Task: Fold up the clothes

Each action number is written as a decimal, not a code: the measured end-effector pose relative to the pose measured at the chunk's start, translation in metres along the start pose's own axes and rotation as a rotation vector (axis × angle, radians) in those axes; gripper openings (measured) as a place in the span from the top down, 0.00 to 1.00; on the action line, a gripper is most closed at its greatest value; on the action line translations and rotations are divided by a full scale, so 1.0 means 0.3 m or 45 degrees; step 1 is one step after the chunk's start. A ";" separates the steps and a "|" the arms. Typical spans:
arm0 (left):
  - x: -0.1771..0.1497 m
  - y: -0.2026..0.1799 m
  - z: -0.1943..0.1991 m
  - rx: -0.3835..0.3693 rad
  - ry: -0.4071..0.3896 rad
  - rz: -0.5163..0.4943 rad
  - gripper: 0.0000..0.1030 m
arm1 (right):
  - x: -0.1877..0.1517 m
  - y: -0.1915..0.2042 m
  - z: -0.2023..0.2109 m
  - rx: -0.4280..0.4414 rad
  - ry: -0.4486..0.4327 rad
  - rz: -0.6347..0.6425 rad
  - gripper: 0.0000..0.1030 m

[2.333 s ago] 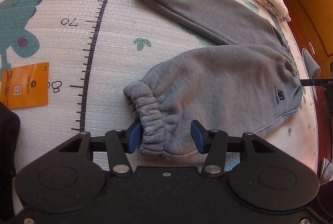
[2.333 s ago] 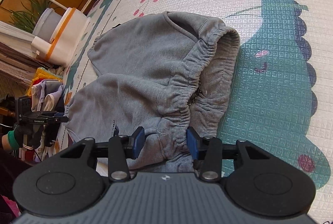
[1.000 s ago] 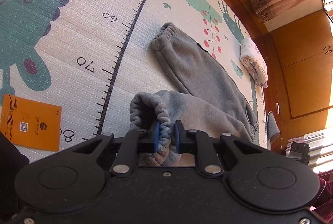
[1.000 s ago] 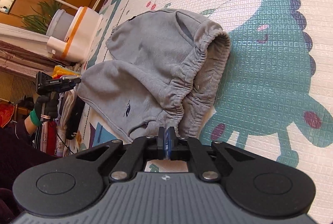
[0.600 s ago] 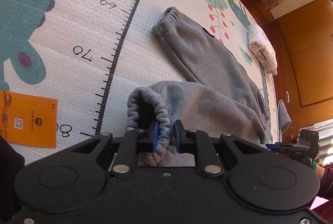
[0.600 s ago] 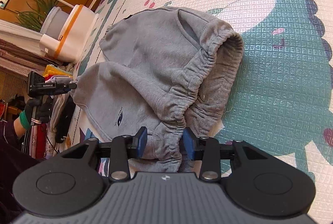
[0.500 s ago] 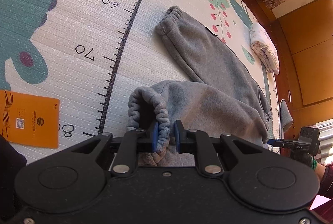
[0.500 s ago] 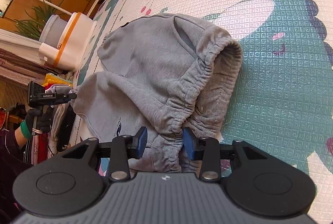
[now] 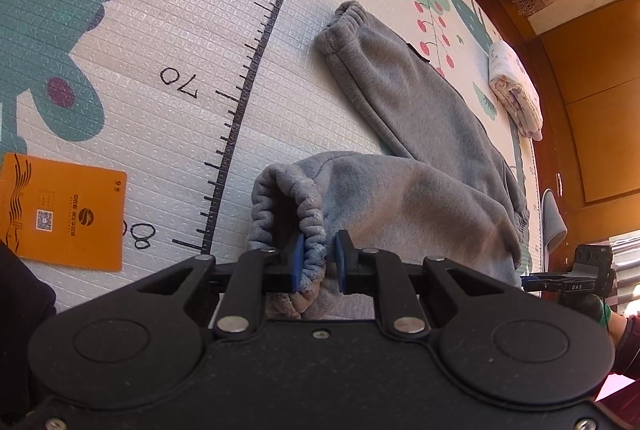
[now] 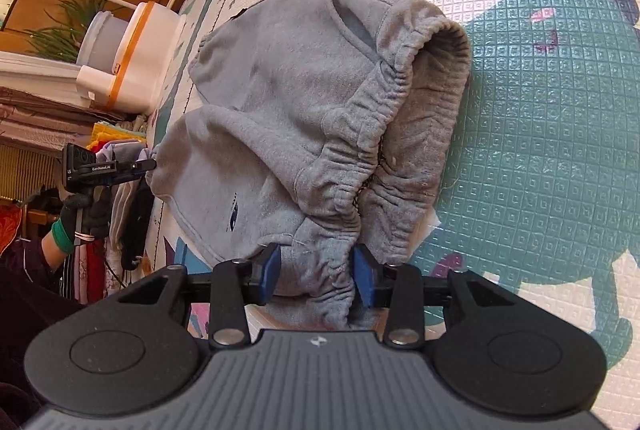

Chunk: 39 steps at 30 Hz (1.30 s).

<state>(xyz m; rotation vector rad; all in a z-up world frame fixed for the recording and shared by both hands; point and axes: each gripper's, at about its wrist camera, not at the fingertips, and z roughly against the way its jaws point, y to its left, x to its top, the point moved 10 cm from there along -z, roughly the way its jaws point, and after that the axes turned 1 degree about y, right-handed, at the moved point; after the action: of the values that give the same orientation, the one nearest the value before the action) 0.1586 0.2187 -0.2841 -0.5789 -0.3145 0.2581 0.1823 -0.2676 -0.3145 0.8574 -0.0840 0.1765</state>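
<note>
Grey sweatpants are spread on a play mat printed with green dinosaurs and a numbered ruler line. One leg is stretched flat away from the ruler line, its cuff lying just beside the line near the 60 mark. The other leg is lifted at its ribbed cuff, which is pinched between the blue pads of the left claw, the pads drawn narrow around the fabric. An orange card is seen on the mat on the far side of the ruler line from the sweatpants, near the 80 mark. A folded pale cloth is seen beyond the sweatpants at the mat's edge. In the right wrist view, the right claw is spread wide, its pads set to either side of the gathered waistband without being pressed together on it. A white bin with an orange band stands off the mat
</note>
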 end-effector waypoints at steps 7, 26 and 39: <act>-0.002 -0.004 -0.001 0.012 -0.014 -0.018 0.88 | 0.027 0.023 -0.031 0.124 -0.085 -0.144 0.78; -0.009 0.002 0.024 -0.085 0.044 0.019 0.89 | -0.214 0.064 0.074 0.089 0.085 0.054 0.94; -0.007 -0.218 0.129 0.401 -0.194 -0.803 0.81 | -0.245 0.062 0.039 0.013 0.143 0.137 0.94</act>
<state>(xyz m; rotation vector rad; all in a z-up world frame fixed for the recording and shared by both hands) 0.1526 0.1844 -0.2164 -0.1296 -0.5737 -0.2571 0.1066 -0.2734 -0.3035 0.8522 -0.0237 0.3257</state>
